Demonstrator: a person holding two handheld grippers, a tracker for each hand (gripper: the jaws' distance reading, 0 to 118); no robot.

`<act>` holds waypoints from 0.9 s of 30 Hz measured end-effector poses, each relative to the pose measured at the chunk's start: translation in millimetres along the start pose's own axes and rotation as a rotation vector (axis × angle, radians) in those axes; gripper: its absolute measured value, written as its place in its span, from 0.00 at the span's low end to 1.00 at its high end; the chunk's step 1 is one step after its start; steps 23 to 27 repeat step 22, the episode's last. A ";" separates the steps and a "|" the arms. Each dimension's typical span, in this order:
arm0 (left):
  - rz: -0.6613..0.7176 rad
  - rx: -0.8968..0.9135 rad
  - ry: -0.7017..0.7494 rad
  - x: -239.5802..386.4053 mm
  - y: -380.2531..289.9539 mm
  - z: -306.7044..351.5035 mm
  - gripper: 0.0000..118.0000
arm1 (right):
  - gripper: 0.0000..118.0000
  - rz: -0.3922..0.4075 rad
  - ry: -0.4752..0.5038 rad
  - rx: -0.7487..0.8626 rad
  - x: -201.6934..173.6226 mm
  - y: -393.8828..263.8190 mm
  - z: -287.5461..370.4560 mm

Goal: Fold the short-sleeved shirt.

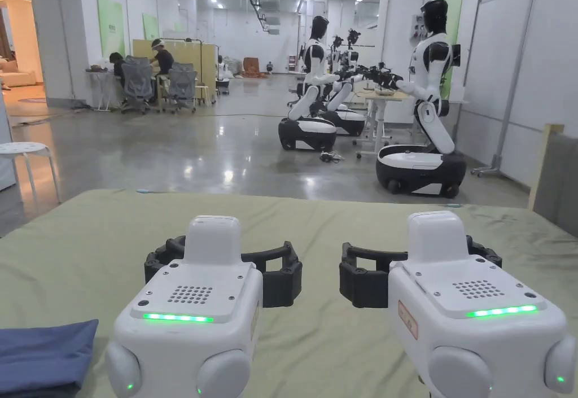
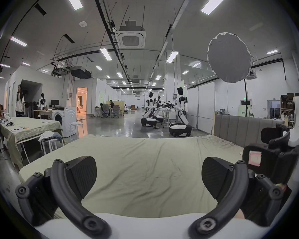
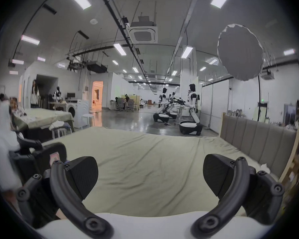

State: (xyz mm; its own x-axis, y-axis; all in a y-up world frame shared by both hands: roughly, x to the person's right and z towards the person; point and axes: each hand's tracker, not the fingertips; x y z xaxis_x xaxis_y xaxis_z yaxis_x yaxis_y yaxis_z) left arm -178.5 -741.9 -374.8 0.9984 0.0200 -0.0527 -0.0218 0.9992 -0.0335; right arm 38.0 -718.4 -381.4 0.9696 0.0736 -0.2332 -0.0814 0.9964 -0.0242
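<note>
shirt work has not begun, we judge: the only garment we see is a folded navy blue cloth [image 1: 45,354] at the near left corner of the green sheet [image 1: 316,230], so if that is the shirt we would turn left, lift it by one edge and spread it flat mid-sheet before any fold. we hold the left gripper [image 2: 148,175] and the right gripper [image 3: 150,176] side by side and apart, both over bare sheet, jaws spread wide, gripping and touching nothing.
</note>
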 end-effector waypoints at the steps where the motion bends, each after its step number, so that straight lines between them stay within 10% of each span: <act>1: -0.003 0.002 0.005 0.6 0.3 0.4 1.00 | 1.00 -0.043 0.020 -0.007 5.1 0.4 -7.3; 27: 0.008 0.004 0.002 0.3 3.2 7.5 1.00 | 1.00 -0.095 -0.093 0.067 13.0 -1.0 0.4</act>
